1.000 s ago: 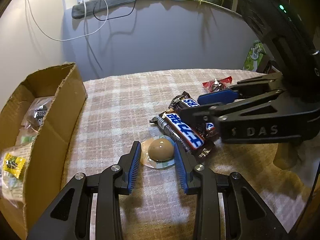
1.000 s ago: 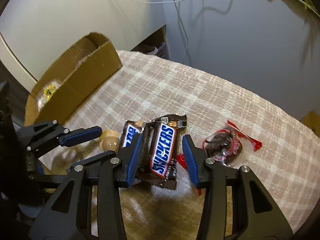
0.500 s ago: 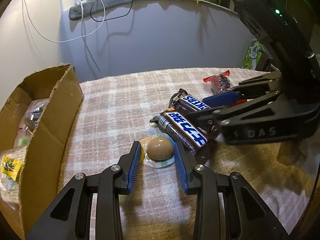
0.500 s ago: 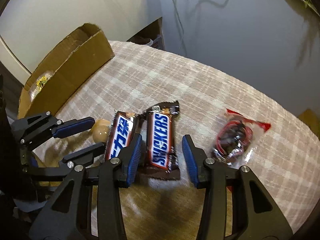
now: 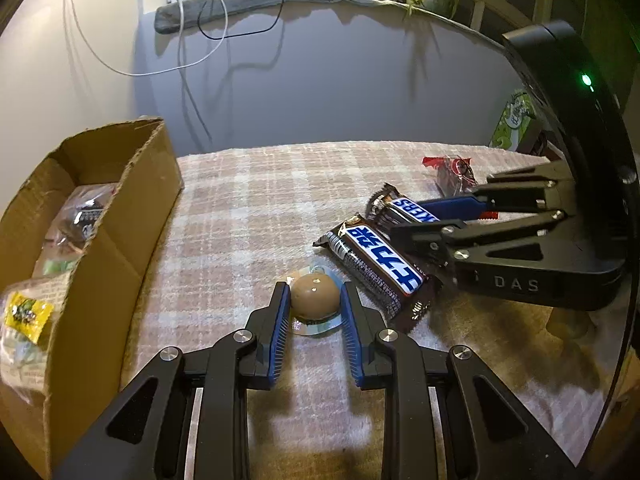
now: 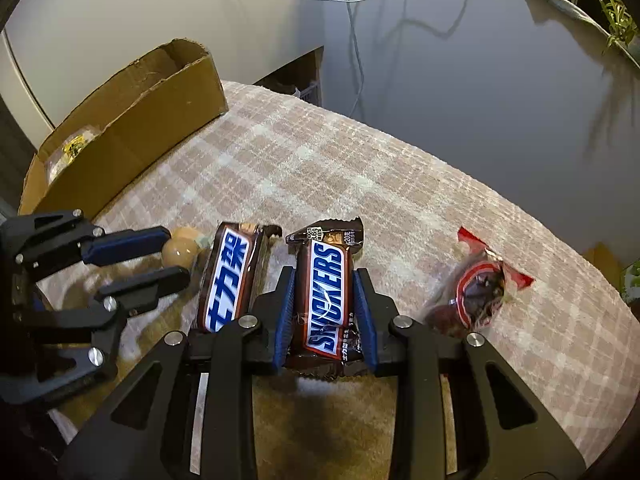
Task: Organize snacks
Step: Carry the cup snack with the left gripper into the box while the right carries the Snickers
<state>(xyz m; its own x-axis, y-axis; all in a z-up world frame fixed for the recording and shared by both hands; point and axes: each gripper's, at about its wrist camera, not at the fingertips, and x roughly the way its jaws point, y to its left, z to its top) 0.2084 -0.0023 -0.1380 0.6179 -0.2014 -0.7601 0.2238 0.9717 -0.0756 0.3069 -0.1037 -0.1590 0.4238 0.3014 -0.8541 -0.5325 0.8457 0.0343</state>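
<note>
The left gripper has its blue pads pressed on both sides of the brown sealed egg, which lies on the plaid cloth; the right gripper clamps the Snickers bar lengthwise between its fingers; the second bar (blue label) lies just beside, the red-wrapped snack farther right; the cardboard box sits left.

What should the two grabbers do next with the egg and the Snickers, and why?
Probably lift both and carry them to the cardboard box. The left gripper already pinches the packed brown egg, and the right gripper squeezes the Snickers bar. The box already holds other snacks.
</note>
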